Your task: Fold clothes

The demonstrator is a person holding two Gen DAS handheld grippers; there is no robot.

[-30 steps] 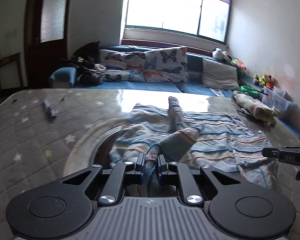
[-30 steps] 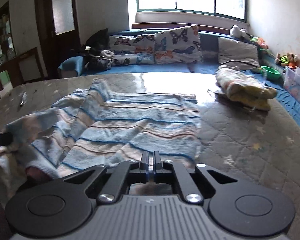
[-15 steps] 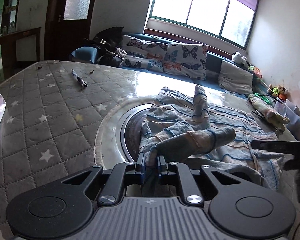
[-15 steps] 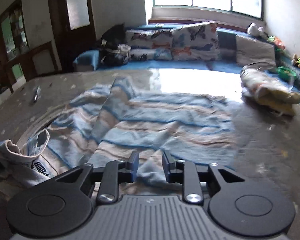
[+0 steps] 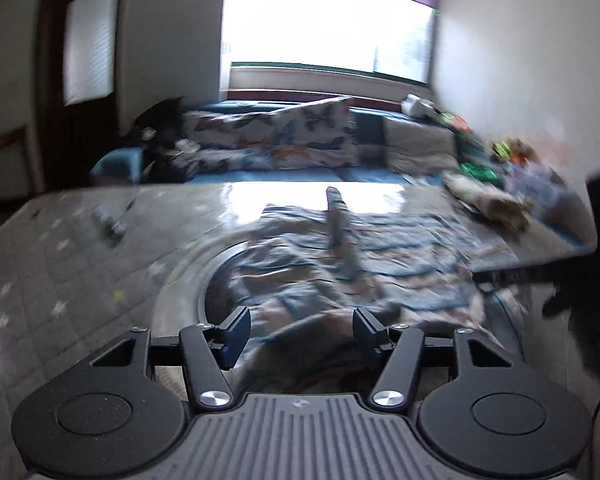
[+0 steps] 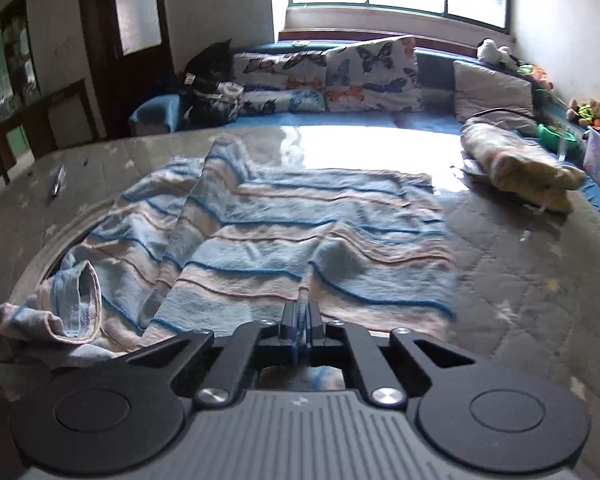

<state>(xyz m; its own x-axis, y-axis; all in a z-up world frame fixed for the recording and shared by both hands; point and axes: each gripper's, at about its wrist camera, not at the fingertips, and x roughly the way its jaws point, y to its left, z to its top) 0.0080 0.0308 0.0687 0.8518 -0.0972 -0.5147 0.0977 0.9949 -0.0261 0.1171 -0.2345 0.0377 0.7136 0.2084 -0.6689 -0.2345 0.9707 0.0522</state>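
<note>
A blue, pink and white striped sweater (image 6: 300, 236) lies spread on the quilted star-print table cover (image 6: 540, 280). My right gripper (image 6: 301, 312) is shut on the sweater's near hem. One sleeve (image 6: 72, 304) lies bunched at the near left. In the blurred left wrist view my left gripper (image 5: 300, 326) is open and empty, its jaws wide apart over the sweater (image 5: 340, 264). The right gripper's dark shape (image 5: 560, 280) shows at that view's right edge.
A folded yellow and pink cloth bundle (image 6: 520, 164) lies at the table's far right. A pen (image 6: 58, 184) lies at the far left. A blue sofa with butterfly cushions (image 6: 340, 76) stands behind the table. Toys (image 6: 588, 112) sit at the right wall.
My left gripper has let go of the sleeve and opened wide. My right gripper, open half a second ago, has shut on the sweater's near hem.
</note>
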